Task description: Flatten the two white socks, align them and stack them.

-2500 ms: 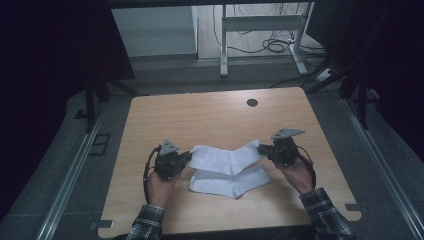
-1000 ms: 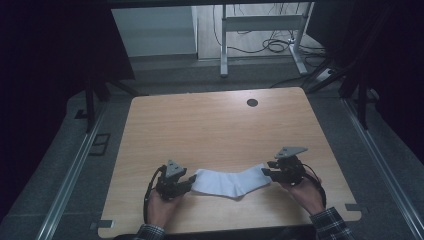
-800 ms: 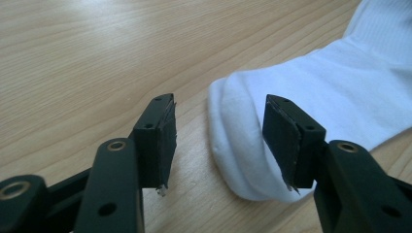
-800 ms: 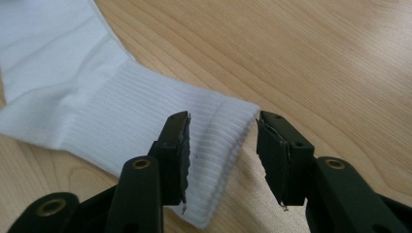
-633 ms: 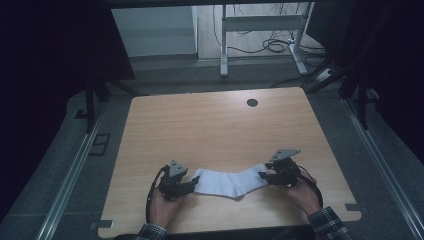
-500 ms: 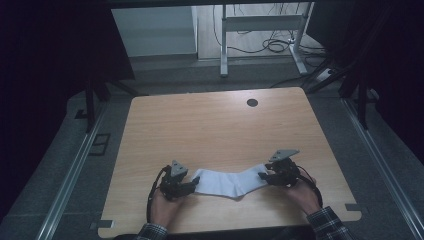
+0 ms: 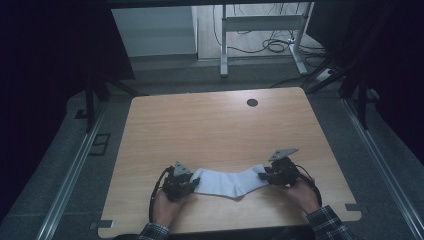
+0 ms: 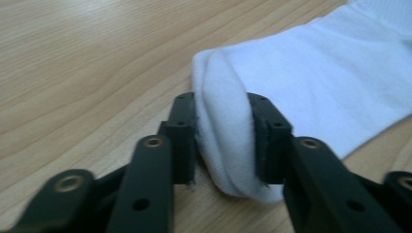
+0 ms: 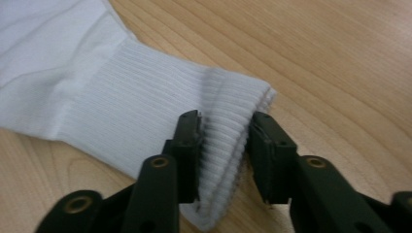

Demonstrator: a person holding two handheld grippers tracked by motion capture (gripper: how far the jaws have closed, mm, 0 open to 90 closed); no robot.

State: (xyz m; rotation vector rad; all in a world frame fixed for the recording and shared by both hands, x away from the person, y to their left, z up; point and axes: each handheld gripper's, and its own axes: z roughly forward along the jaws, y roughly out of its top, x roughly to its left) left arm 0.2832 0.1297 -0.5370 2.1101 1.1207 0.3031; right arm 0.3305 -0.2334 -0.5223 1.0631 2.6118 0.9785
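Note:
A white sock (image 7: 227,182) lies stretched across the near part of the wooden table (image 7: 215,130), between the two grippers. My left gripper (image 7: 194,183) is at its left end. In the left gripper view the gripper (image 8: 223,141) pinches the sock's rounded toe end (image 8: 330,82), bunched between both pads. My right gripper (image 7: 264,176) is at the sock's right end. In the right gripper view the gripper (image 9: 224,145) clamps the ribbed cuff (image 9: 121,92). Both pairs of jaws have just been closing, with sock fabric between them. A hand holds each gripper from the near edge.
A dark round hole (image 7: 252,102) sits in the tabletop near the far edge. Beyond the table stand a white desk frame (image 7: 260,22) and loose cables (image 7: 272,46) on the floor. Metal rails (image 7: 75,170) run along both sides of the table.
Both hands have drawn the sock toward the near edge since the oldest frame, and it now shows as a narrower strip. Over the last second the hands have hardly shifted.

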